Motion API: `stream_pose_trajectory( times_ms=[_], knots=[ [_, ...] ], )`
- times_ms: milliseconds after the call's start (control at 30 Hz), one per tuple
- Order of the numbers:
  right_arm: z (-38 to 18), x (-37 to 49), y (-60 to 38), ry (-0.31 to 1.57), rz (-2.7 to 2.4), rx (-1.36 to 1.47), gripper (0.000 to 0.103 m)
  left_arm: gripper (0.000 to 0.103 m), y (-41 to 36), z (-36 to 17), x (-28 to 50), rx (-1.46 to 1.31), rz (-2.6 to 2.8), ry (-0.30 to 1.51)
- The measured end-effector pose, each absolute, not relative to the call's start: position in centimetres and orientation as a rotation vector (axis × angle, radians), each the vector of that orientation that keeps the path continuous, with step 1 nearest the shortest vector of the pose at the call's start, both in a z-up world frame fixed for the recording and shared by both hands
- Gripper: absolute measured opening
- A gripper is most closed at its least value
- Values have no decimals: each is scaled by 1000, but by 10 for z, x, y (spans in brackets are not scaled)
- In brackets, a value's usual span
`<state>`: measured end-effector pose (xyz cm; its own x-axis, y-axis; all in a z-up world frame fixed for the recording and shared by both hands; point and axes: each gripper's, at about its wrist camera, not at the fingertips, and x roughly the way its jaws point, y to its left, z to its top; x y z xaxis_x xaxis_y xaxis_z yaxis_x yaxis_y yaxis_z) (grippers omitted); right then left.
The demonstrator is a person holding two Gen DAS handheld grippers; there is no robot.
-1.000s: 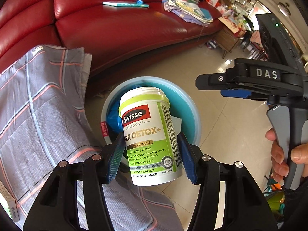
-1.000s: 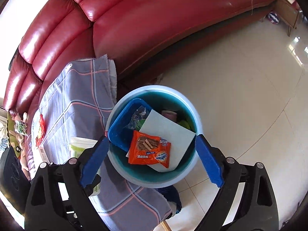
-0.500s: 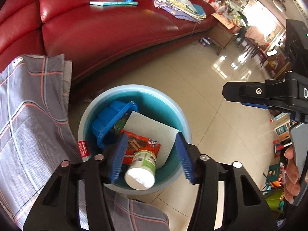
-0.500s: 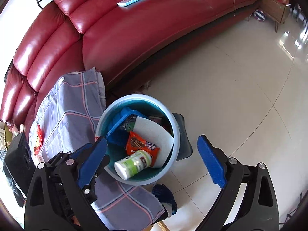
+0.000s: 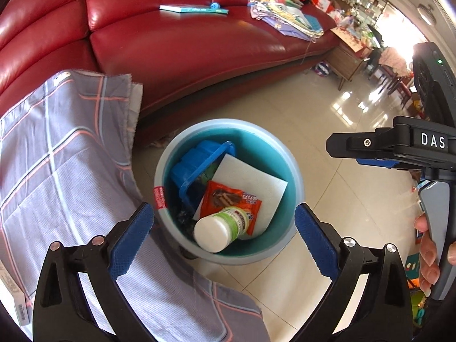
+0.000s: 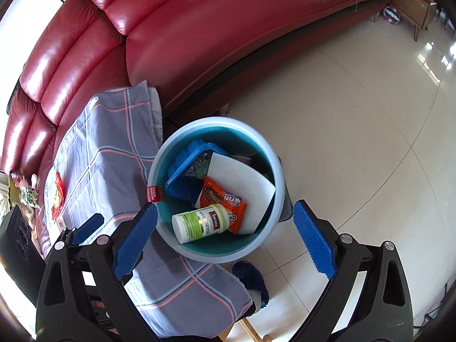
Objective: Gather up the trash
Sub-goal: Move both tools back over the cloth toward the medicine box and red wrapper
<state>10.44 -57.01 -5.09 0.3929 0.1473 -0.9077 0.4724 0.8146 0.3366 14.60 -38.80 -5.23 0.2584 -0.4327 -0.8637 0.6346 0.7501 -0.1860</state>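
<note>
A white and green supplement bottle (image 5: 221,229) lies on its side in the light blue bin (image 5: 228,122), on top of an orange snack wrapper (image 5: 228,199), a white sheet (image 5: 250,176) and a blue plastic tub (image 5: 199,156). My left gripper (image 5: 224,208) hovers over the bin with its jaws opening wide and nothing between them. My right gripper (image 6: 225,206) also stands open and empty above the bin (image 6: 216,119), looking down on the bottle (image 6: 201,222). A hand (image 5: 427,253) holds the right gripper's handle at the right edge of the left wrist view.
A checked grey cloth (image 5: 57,171) covers a low surface left of the bin, with a red wrapper (image 6: 58,193) on it. A red leather sofa (image 5: 185,42) curves behind, carrying a book (image 5: 193,8) and a pile of papers. A blue slipper (image 6: 250,282) lies on the tiled floor.
The left gripper let go of the bottle it held over the bin; the bottle dropped in and the jaws spread wide. The right gripper stayed open above the bin.
</note>
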Motion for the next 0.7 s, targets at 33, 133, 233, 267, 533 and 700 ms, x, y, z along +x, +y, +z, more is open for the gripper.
stream_pose_trajectory(
  times_ms=[33,133,233,267,533,700],
  knots=[
    [-50,104,-564,1168,-221,611,92,99,-384,-52,146,212,-725,1092],
    [-47,102,-553,1169,-215,599,92,99,-371,-48,144,203,-711,1094],
    [-42,101,-539,1169,-211,585,92,99,-357,-43,141,199,-704,1081],
    [-40,100,-533,1168,-210,580,92,99,-353,-42,140,197,-699,1078],
    [-28,101,-485,1173,-182,530,92,99,-297,-28,133,143,-659,1055],
    [-23,109,-445,1185,-145,489,92,99,-254,-21,130,111,-614,1045]
  ],
)
